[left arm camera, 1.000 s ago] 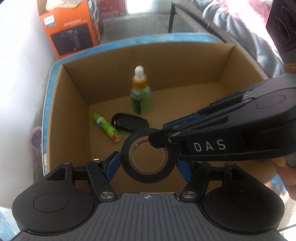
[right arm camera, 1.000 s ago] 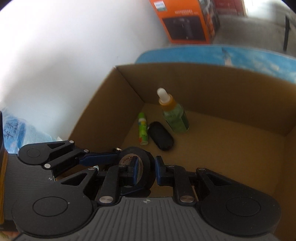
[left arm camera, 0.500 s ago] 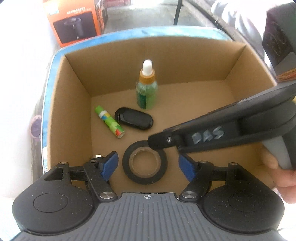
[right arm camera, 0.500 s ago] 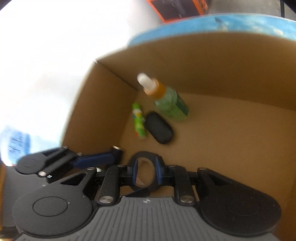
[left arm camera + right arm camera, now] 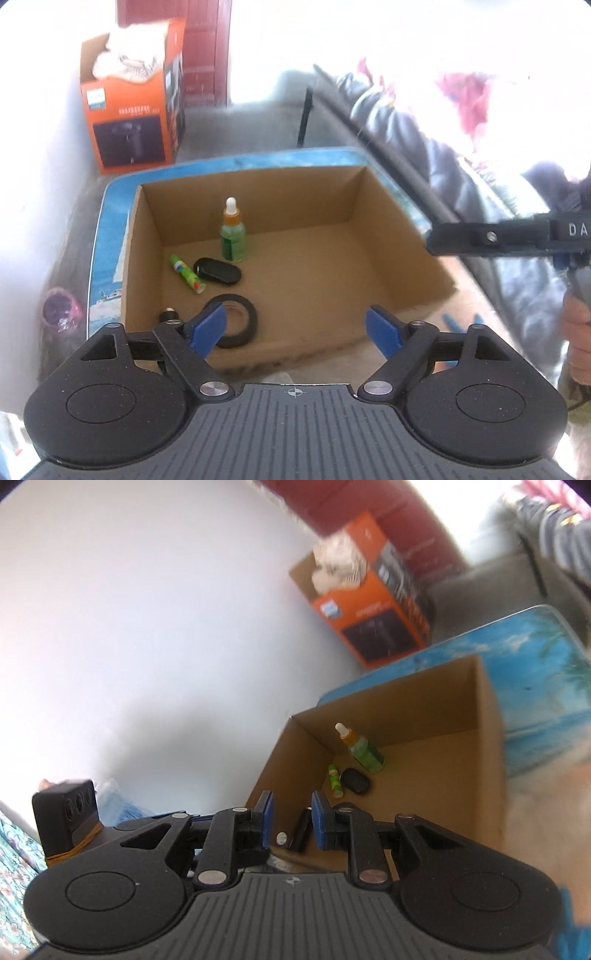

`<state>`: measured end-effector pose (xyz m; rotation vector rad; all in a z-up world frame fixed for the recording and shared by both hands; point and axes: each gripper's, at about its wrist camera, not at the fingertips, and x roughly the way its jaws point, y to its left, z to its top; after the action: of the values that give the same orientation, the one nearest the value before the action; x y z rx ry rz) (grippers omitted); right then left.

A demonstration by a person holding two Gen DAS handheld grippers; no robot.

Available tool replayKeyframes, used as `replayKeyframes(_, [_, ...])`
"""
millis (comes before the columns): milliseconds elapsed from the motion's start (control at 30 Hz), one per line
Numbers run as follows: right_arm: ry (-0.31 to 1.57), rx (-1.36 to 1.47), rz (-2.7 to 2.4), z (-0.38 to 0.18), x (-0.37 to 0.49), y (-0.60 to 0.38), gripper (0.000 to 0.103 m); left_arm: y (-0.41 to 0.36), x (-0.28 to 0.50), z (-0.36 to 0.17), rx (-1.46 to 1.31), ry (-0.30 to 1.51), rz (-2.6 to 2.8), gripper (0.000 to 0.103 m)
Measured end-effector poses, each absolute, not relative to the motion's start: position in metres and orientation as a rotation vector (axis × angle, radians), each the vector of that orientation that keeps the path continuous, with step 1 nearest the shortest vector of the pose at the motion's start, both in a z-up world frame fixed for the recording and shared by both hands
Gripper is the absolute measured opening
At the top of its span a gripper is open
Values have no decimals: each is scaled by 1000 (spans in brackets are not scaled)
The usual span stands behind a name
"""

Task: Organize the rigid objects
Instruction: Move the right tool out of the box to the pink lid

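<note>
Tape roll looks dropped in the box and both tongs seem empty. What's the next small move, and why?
Probably swing the left tongs away from the cardboard box toward the next loose item. The tape roll lies flat inside near the dropper bottle, and nothing sits between either tongs as they open. The right tongs are clear too.

My feeds: daylight blows out the upper right of the left view; wall (image 5: pixel 147 627) glares white. Fisheye bends edges. Right view smears at right; soft shadow on wall.
</note>
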<state>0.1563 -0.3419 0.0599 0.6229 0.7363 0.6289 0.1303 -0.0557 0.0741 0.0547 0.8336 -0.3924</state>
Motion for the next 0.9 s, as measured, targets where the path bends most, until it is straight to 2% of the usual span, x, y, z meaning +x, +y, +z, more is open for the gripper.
replayKeyframes(67, [716, 623, 600, 60, 133, -347, 34, -53, 113, 69, 30, 816, -399, 86])
replayKeyframes(133, [716, 605, 569, 50, 111, -343, 35, -50, 99, 60, -8, 816, -405, 86])
replayKeyframes(500, [852, 391, 489, -28, 88, -256, 35, -57, 49, -6, 107, 887, -396, 86])
replayKeyframes(833, [941, 237, 490, -58, 104, -204, 35, -77, 49, -51, 258, 951, -366, 86])
replayKeyframes(900, [959, 217, 481, -64, 108, -199, 33, -77, 50, -55, 255, 967, -374, 82])
